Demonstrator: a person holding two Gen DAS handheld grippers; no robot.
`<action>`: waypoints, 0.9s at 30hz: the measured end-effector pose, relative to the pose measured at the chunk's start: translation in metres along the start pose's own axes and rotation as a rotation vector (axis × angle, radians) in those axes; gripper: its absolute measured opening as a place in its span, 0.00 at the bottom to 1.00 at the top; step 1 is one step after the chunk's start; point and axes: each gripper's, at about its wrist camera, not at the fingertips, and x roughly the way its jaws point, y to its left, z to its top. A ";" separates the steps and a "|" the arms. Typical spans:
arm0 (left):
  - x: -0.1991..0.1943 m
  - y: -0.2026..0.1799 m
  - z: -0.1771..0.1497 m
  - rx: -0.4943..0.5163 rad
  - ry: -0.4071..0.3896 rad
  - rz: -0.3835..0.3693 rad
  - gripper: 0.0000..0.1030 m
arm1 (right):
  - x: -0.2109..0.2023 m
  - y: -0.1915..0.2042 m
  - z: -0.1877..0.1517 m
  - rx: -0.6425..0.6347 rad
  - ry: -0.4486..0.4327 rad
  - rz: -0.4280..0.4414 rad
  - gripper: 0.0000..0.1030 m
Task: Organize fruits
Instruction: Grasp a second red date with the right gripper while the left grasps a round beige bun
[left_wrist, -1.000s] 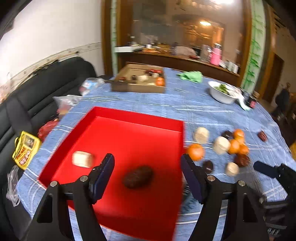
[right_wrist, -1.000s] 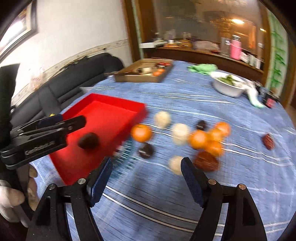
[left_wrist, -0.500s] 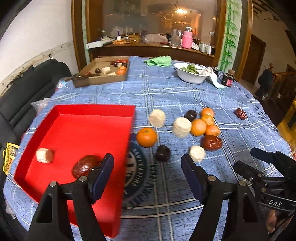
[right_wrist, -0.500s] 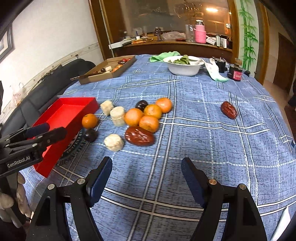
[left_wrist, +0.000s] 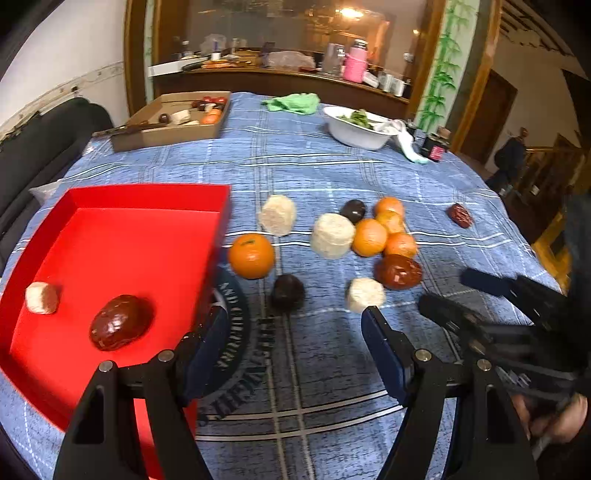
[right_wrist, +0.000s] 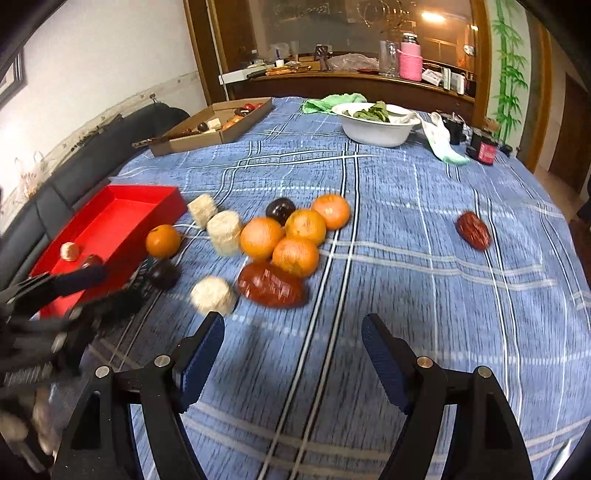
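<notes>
Loose fruits (right_wrist: 295, 236) cluster on the cloth beside the red tray (left_wrist: 147, 195).

A second ago the left gripper (left_wrist: 291, 338) hung over the red tray (left_wrist: 155, 195); now it hangs over the worktop (left_wrist: 332, 166) beside it. The right gripper (right_wrist: 291, 343) has shifted toward the fruit cluster, jaws closing on nothing.

Left gripper (left_wrist: 291, 325), bottom centre of its own wrist view: two black plastic arms with triangular cut-outs and silver screws, tipped by ribbed dark-blue pads (left_wrist: 384, 354). Right gripper (right_wrist: 291, 328) looks the same. White lettering, blurred, marks the black gripper body at lower left.
</notes>
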 end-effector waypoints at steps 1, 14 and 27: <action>0.000 -0.002 0.000 0.008 0.001 -0.008 0.72 | 0.005 0.000 0.004 -0.004 0.010 -0.001 0.76; 0.018 -0.021 0.003 0.089 0.038 -0.074 0.61 | 0.041 0.008 0.022 -0.048 0.080 0.049 0.39; 0.057 -0.053 0.015 0.179 0.115 -0.088 0.60 | 0.011 -0.029 0.001 0.064 0.079 0.056 0.32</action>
